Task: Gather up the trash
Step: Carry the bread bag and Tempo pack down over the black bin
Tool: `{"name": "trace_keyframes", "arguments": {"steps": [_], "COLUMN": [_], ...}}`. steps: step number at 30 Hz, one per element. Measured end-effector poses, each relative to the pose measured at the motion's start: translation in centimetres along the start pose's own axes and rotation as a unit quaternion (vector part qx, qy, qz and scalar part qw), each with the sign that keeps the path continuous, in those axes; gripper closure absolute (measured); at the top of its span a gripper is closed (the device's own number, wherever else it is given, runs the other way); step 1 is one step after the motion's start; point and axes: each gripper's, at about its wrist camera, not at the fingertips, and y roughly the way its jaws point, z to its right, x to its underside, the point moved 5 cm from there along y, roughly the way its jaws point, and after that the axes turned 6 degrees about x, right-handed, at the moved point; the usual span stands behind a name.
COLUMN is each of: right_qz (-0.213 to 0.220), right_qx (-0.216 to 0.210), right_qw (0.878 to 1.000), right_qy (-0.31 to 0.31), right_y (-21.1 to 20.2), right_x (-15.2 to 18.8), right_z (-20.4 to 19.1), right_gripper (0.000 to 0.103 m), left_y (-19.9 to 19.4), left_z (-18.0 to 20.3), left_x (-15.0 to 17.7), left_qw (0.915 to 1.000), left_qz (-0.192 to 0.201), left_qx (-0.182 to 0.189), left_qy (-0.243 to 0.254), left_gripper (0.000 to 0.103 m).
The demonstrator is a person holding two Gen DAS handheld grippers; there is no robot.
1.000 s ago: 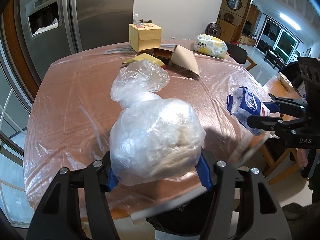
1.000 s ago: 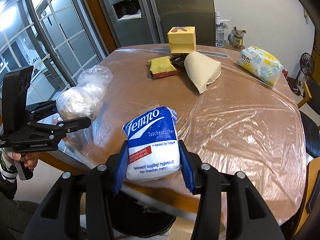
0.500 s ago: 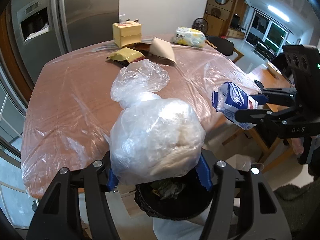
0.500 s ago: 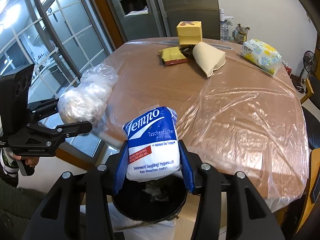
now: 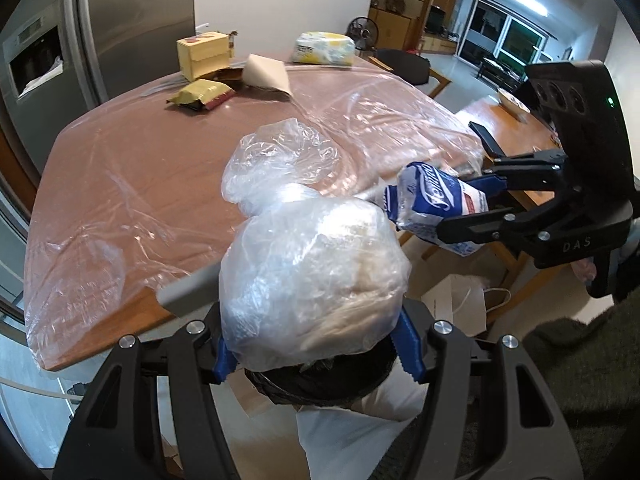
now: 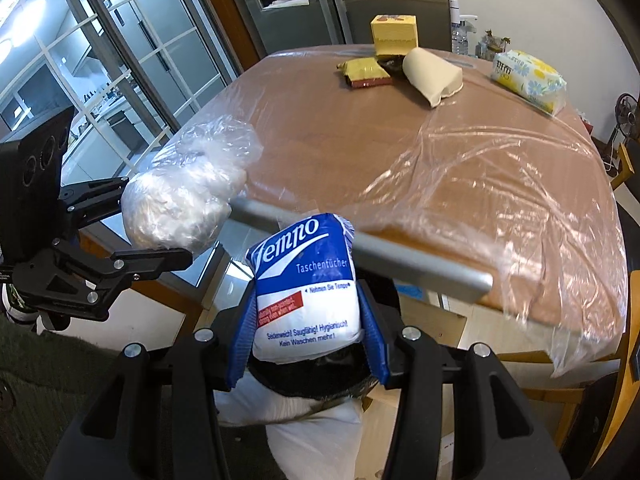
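My left gripper [image 5: 316, 356] is shut on a clear plastic bag [image 5: 312, 284] stuffed with whitish waste; it also shows in the right wrist view [image 6: 180, 204]. My right gripper [image 6: 306, 346] is shut on a blue-and-white Tempo tissue pack [image 6: 306, 292], which shows in the left wrist view [image 5: 436, 208] too. Both are held off the table's near edge, above a black-lined trash bin [image 5: 320, 384] on the floor, mostly hidden behind the held items [image 6: 316, 376].
The wooden table [image 6: 360, 152] wears clear plastic sheeting. At its far end lie a yellow box [image 6: 394, 34], a yellow-red snack packet [image 6: 366, 72], a beige pouch [image 6: 432, 76] and a floral tissue pack [image 6: 528, 80]. A steel fridge [image 5: 132, 20] stands behind. A paper bag [image 5: 456, 304] lies on the floor.
Both grippers have pulled back off the table edge and now hang over the trash bin, still holding their items. The two grippers have come closer together.
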Motion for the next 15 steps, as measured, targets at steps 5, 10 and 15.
{"name": "trace_keyframes", "arguments": {"steps": [5, 10, 15], "right_qz": [-0.014, -0.03, -0.052], "right_qx": [0.0, -0.002, 0.0], "right_qw": [1.0, 1.0, 0.999], "right_qy": [-0.001, -0.004, -0.004], "right_y": [0.2, 0.6, 1.7], "right_x": [1.4, 2.8, 4.2], "right_z": [-0.2, -0.5, -0.5], "right_gripper": [0.057, 0.057, 0.057], "left_y": [0.0, 0.8, 1.7], "left_z": [1.2, 1.9, 2.1], "left_x": [1.1, 2.4, 3.7], "left_qw": [0.9998, 0.9993, 0.9985], "left_qz": [-0.011, -0.031, -0.05], "left_qx": [0.007, 0.007, 0.003], "left_qy": [0.014, 0.022, 0.023], "left_gripper": [0.041, 0.041, 0.041]}}
